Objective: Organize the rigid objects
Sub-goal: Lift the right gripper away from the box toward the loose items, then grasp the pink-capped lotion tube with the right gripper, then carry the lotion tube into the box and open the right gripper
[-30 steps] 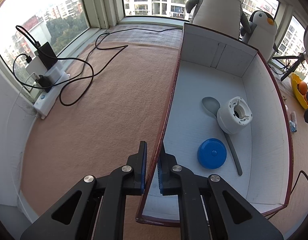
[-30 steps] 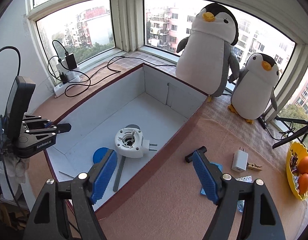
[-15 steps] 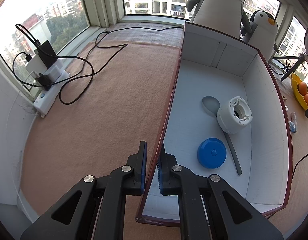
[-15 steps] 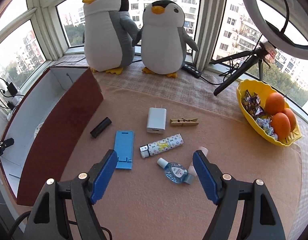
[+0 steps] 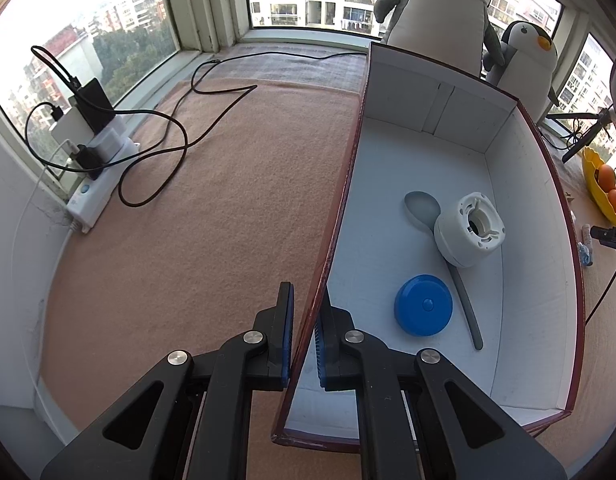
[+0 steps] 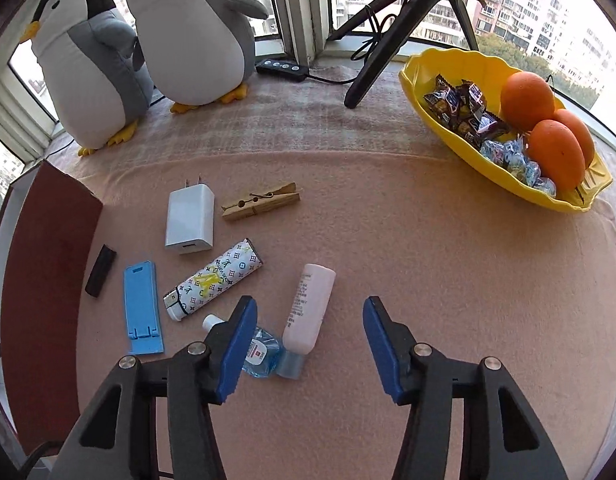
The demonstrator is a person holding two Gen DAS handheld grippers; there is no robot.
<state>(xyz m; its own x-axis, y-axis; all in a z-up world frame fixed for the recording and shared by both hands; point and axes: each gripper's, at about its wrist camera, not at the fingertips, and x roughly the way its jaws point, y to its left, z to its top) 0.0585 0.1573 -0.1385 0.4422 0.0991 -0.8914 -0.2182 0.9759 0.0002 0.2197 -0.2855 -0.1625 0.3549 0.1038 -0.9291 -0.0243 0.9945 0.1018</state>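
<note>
Pink tube (image 6: 309, 306) between right gripper (image 6: 308, 344) jaws

Two plush penguins (image 6: 195, 36), three oranges (image 6: 528, 94), two small bottles (image 6: 308, 304), perhaps a dozen wrapped sweets (image 6: 464, 112).

Bright daylight through the windows (image 5: 119, 36), sharp frames, fisheye-bent dark edges

R gripper (image 6: 305, 344) swung from box to loose items, over pink tube (image 6: 309, 307), fingers (image 6: 236, 350) closing
</note>
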